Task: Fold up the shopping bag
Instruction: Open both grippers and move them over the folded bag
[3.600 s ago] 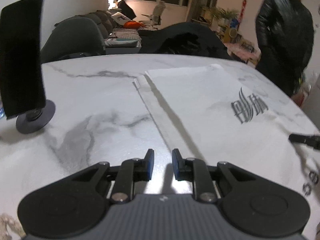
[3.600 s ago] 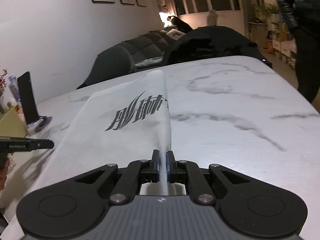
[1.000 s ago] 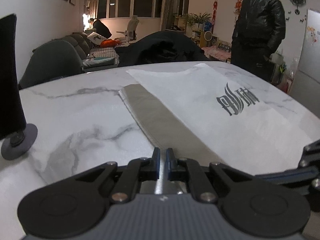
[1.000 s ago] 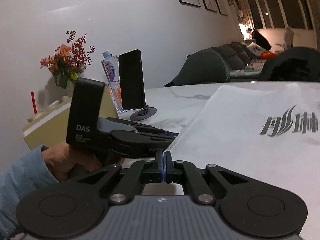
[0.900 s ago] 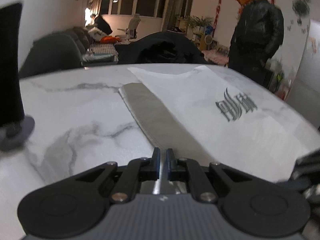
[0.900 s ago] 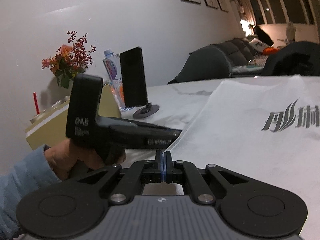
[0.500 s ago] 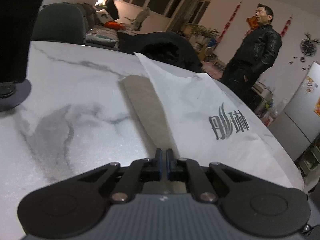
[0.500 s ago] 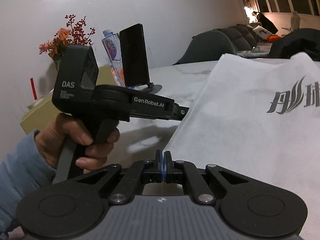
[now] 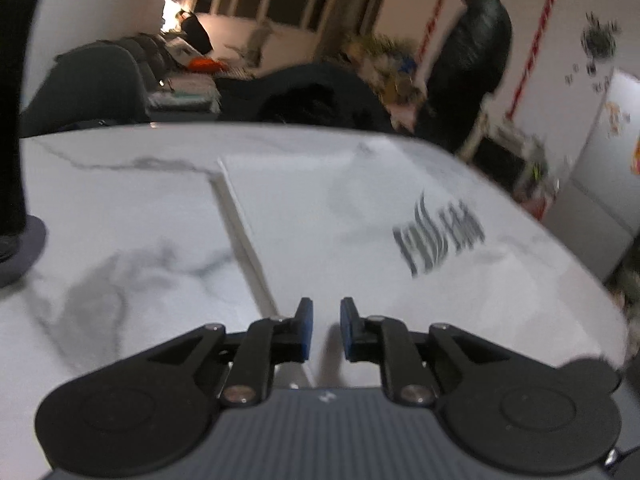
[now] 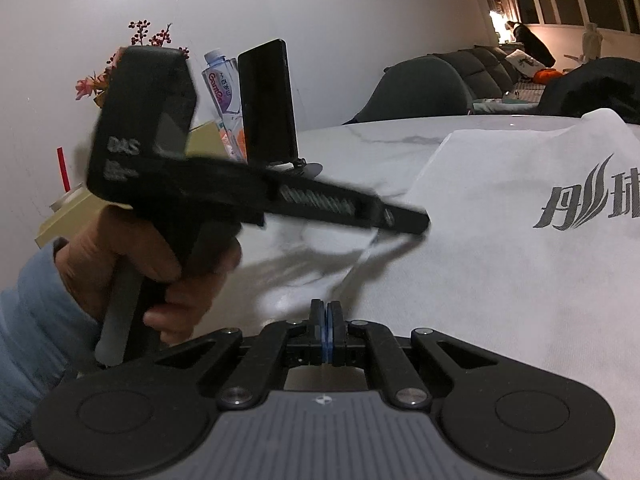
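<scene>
Left gripper (image 9: 325, 326) parted (empty) — over white shopping bag (image 9: 360, 216).

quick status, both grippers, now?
Left gripper: open, holding nothing, over the bag.
Right gripper: shut; it sits at the bag's edge, but whether fabric is pinched cannot be told.

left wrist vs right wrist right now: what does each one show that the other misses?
Left wrist only: the open left hand-held gripper from behind, nothing between its jaws, and a standing person in a dark jacket.

Right wrist only: the right hand-held gripper shut on the bag's edge, the hand holding the left hand-held gripper, a clear plastic water bottle and red-berry flowers.

Both: the white non-woven shopping bag with its grey logo, the white marble table and the black phone on a stand.
</scene>
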Motion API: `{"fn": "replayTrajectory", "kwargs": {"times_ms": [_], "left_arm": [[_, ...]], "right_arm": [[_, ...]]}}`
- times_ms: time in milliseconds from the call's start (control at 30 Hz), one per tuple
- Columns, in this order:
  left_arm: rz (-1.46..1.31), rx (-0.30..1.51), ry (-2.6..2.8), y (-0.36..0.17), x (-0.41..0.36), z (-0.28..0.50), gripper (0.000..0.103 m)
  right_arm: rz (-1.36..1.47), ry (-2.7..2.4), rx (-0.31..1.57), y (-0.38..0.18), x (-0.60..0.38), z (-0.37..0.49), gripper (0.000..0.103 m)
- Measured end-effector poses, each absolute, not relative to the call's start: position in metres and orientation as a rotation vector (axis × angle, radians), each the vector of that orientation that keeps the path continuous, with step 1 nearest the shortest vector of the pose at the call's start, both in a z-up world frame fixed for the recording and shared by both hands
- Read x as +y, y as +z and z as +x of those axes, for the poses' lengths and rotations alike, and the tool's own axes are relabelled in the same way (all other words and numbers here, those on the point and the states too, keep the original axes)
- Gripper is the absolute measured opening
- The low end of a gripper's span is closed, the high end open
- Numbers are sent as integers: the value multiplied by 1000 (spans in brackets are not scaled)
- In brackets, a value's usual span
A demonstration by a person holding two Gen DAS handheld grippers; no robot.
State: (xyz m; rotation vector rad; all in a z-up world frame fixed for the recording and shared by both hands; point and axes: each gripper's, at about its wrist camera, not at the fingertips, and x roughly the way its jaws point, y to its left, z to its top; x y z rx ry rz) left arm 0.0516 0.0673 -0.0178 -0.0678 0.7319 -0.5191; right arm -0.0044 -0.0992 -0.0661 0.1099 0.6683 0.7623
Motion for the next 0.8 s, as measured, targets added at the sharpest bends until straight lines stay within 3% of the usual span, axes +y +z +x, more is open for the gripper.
{"fn": "replayTrajectory", "kwargs": {"times_ms": [100, 267, 567, 600, 667, 800], "left_arm": [[-17, 714, -517, -20, 63, 45, 13], [78, 675, -504, -24, 50, 35, 12], [178, 655, -454, -24, 40, 32, 13], [185, 658, -440, -22, 38, 32, 16], [186, 669, -417, -18, 35, 32, 31], [147, 650, -456, -9, 26, 25, 35]], "right_arm": [[72, 742, 662, -60, -103, -6, 6], [60, 617, 626, -50, -132, 0, 33], [-78, 515, 627, -58, -137, 1, 36], [-99, 517, 622, -59, -134, 0, 38], [-138, 519, 617, -59, -129, -1, 43], [-133, 521, 619, -58, -128, 2, 44]]}}
